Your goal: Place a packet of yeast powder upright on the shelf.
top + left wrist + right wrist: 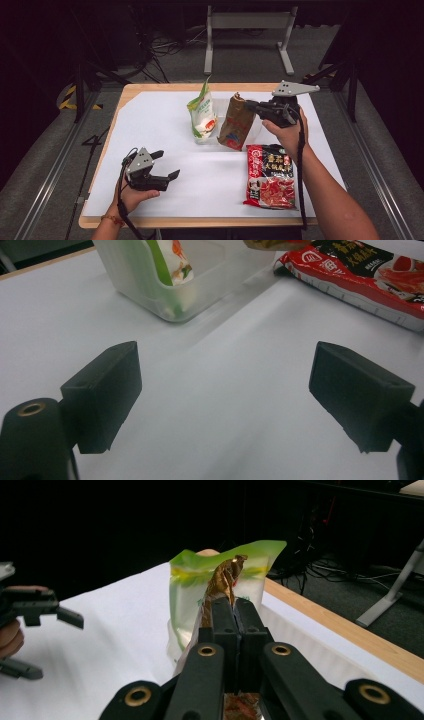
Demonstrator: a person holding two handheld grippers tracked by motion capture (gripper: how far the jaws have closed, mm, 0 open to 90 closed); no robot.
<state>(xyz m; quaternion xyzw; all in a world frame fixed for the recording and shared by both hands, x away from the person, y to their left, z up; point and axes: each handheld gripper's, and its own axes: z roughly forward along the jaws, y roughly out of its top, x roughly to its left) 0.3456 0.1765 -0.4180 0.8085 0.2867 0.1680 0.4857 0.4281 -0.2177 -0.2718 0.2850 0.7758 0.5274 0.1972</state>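
My right gripper (250, 106) is shut on the top edge of a brown snack bag (235, 122), which hangs tilted over a clear plastic bin (220, 141) near the table's middle. In the right gripper view the jaws pinch the brown snack bag (222, 580) just in front of a green and white bag (187, 592). That green and white bag (202, 112) stands upright in the bin. A red noodle packet (270, 175) lies flat at the front right. My left gripper (167, 165) rests open at the front left, nothing between its jaws.
White paper (165, 125) covers the wooden table (125, 92). The clear bin (150, 275) and the red packet (360, 275) lie ahead of the left gripper (225, 395). Behind the table stand a grey metal frame (245, 30) and cables on the floor.
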